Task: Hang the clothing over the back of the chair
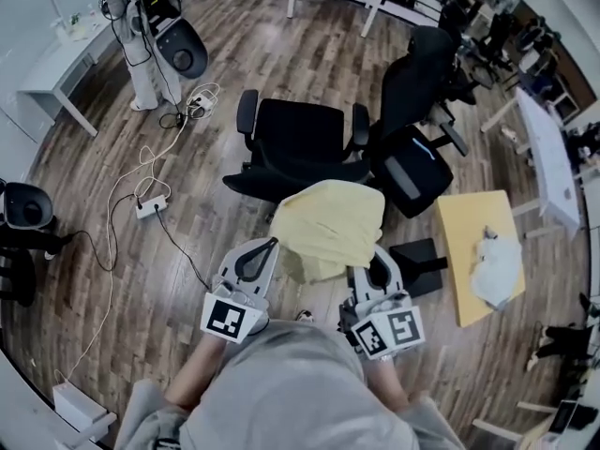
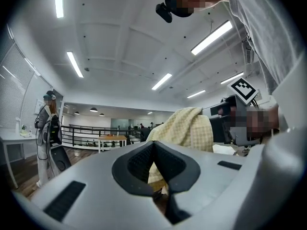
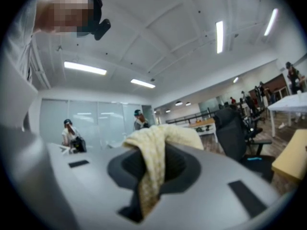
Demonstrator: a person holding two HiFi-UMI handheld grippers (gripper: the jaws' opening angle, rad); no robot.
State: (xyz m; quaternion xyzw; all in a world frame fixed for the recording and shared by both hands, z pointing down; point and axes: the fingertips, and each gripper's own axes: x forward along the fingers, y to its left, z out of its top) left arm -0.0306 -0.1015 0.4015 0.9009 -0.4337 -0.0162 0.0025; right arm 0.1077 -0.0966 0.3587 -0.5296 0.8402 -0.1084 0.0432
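The pale yellow clothing (image 1: 328, 228) hangs bunched between the two tools, one edge in each; the left gripper (image 1: 267, 249) has its jaws nearly together, pinching the fabric at their tips; the right gripper (image 1: 373, 262) is likewise narrowed onto a fold that drapes over its jaws; just ahead of both stands the black chair (image 1: 300, 143); a yellow table (image 1: 473, 251) lies off to the right gripper's outer side

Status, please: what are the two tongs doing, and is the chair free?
Left tongs, right tongs: both shut on the yellow garment. Garment held up, not yet over the back of the black chair. Second chair close beside it.
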